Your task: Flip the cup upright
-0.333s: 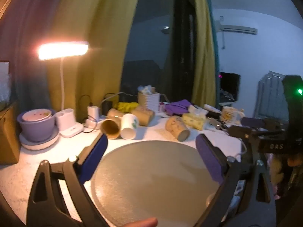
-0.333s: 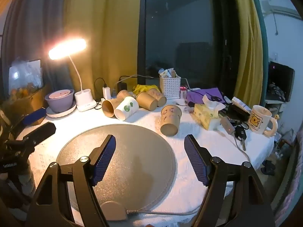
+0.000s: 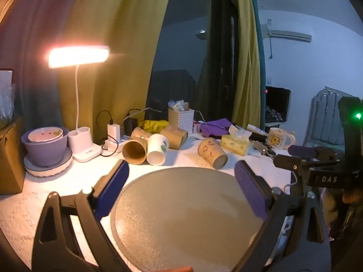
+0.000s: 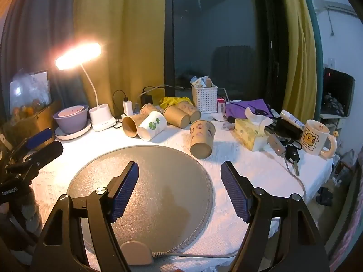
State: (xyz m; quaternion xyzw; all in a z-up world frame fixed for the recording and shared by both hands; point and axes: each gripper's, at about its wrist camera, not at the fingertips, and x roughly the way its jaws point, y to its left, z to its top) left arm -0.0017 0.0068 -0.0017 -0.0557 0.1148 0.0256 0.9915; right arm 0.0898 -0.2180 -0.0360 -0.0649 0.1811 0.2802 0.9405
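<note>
A brown paper cup (image 4: 202, 137) with printed drawings lies tipped on the white tablecloth just beyond the round grey mat (image 4: 145, 181); it also shows in the left wrist view (image 3: 212, 153). Several more paper cups lie on their sides behind it, among them a white cup (image 4: 152, 125) with a green print and a plain brown one (image 4: 131, 125). My right gripper (image 4: 179, 185) is open and empty above the mat, short of the cup. My left gripper (image 3: 181, 190) is open and empty above the mat's left side; it also shows at the left edge of the right wrist view (image 4: 37, 145).
A lit desk lamp (image 4: 99, 113), purple stacked bowls (image 4: 71, 117), chargers and cables stand at the back left. A white basket (image 4: 204, 98), tissue box (image 4: 250, 133), keys (image 4: 292, 156) and bear mug (image 4: 316, 139) sit at the right. A cable runs from the mat's plug (image 4: 136, 252).
Both grippers have held nearly still; the views have shifted only slightly. Nothing on the table has moved.
</note>
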